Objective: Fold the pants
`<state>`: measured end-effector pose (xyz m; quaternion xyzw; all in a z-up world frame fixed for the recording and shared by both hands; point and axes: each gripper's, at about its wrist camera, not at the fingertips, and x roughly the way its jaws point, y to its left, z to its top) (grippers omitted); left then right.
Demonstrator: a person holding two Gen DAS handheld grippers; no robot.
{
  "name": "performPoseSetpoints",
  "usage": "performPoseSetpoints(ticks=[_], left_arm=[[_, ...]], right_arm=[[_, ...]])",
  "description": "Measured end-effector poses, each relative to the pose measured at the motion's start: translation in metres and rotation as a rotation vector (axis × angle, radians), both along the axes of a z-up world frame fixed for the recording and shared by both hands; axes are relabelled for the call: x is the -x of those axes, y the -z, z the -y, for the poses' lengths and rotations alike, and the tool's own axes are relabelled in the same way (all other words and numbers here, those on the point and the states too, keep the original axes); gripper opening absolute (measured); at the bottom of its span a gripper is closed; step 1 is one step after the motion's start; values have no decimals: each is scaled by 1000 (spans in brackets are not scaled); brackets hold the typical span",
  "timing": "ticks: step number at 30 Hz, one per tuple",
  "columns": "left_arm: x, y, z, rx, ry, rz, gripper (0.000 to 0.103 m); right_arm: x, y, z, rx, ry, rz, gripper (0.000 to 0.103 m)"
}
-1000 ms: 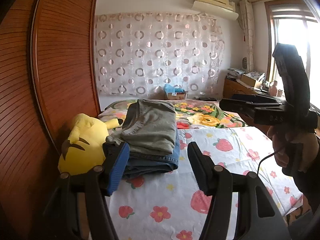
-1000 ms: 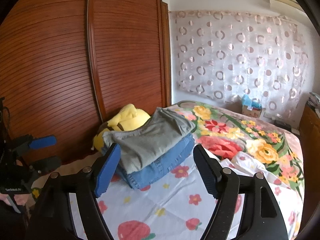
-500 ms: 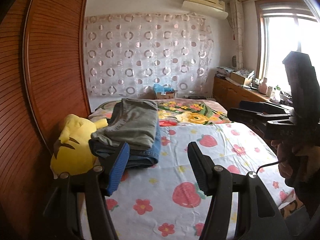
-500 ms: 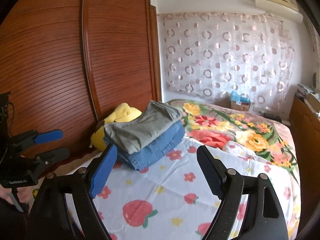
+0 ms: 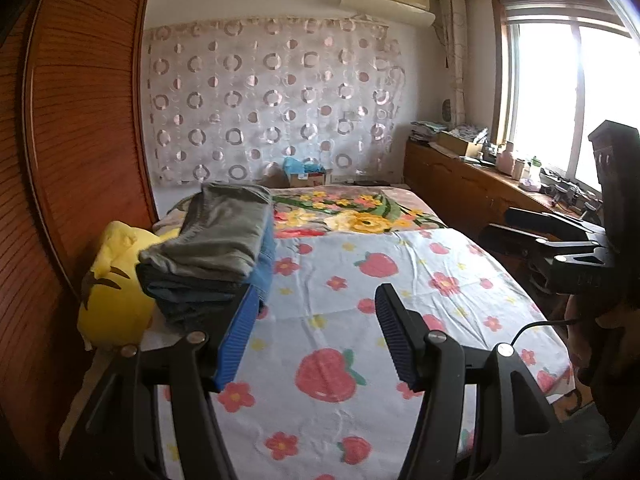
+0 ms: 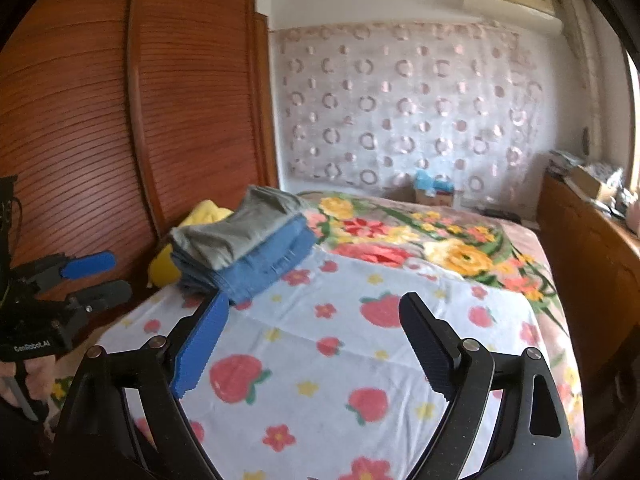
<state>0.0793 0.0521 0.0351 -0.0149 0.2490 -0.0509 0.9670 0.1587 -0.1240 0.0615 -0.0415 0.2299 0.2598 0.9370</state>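
Left gripper [image 5: 316, 336]: jaws part-spread, nothing between them, over the strawberry sheet [image 5: 400, 280]. Right gripper [image 6: 310, 346]: jaws wide and opening, empty too.

Pants: two folded pairs stacked at the bed's left edge, grey pants [image 6: 240, 232] on top of jeans [image 6: 268, 268], resting against a yellow plush toy [image 5: 112, 284] by the wardrobe [image 6: 100, 120].

Handling, as judged: both soft and limp. Jeans heavier, thicker, so folds spring back. Grey cloth lighter, may slide off. Pinch through all layers at a folded edge or the waistband; a single layer unravels the fold.
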Motion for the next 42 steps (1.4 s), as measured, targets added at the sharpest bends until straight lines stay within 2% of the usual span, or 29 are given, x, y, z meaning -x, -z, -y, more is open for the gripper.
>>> performPoseSetpoints(ticks=[7, 14, 30, 42], left_arm=[[1, 13, 18, 13, 22, -28, 60], [5, 12, 34, 15, 39, -33, 60], [32, -33, 43, -8, 19, 41, 60], [36, -36, 41, -11, 20, 54, 60]], right_arm=[[18, 13, 32, 2, 95, -24, 89], [38, 20, 58, -4, 174, -25, 89], [80, -12, 80, -46, 270, 68, 89], [85, -16, 79, -39, 281, 87, 89]])
